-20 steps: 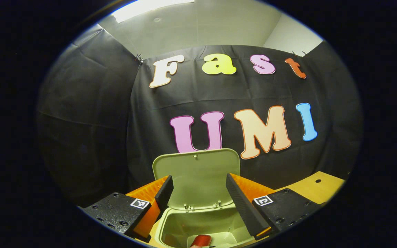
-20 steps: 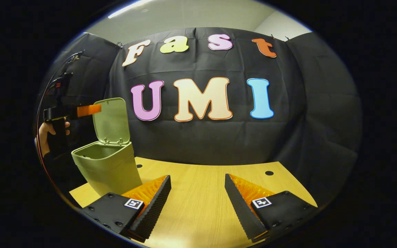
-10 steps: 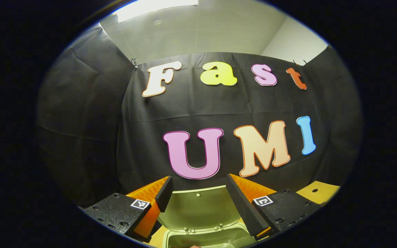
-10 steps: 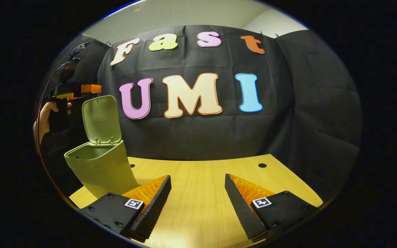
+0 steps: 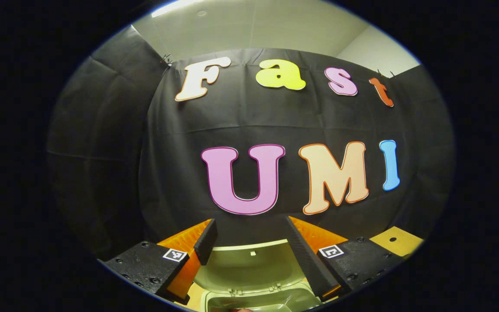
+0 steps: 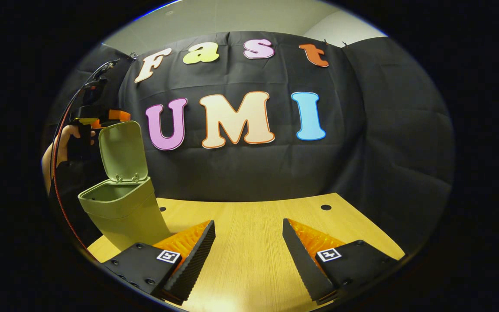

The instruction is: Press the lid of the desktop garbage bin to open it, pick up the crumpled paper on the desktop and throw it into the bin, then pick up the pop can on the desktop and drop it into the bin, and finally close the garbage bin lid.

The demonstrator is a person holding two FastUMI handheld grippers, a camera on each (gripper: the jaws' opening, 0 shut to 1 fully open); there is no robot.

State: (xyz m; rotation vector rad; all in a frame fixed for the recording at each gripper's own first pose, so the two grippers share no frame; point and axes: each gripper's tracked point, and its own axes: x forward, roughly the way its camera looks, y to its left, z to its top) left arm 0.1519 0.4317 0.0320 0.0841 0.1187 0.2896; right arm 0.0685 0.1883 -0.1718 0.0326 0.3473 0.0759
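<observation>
The olive desktop bin (image 6: 121, 216) stands at the table's left end with its lid (image 6: 121, 149) swung up, almost upright. In the right gripper view a hand (image 6: 59, 145) holds my left gripper (image 6: 118, 115) level with the lid's top edge, right beside it. In the left gripper view my left gripper (image 5: 249, 223) is open, and the lid's inner face (image 5: 249, 264) lies low between its fingers. Below it is a sliver of the bin's mouth (image 5: 258, 301); what is inside is hidden. My right gripper (image 6: 248, 225) hangs open over the wooden table (image 6: 254, 260), holding nothing.
The black cloth wall closes the booth behind and on both sides. The tabletop has a small round hole (image 6: 326, 207) near its far edge. A table corner (image 5: 394, 240) shows to the right of the bin. A red cable (image 6: 61, 208) hangs from the left gripper.
My left gripper has risen and moved forward to the lid's top edge. The bin's inside, where a red can lay a second ago, has dropped out of its view. The right gripper barely shifted.
</observation>
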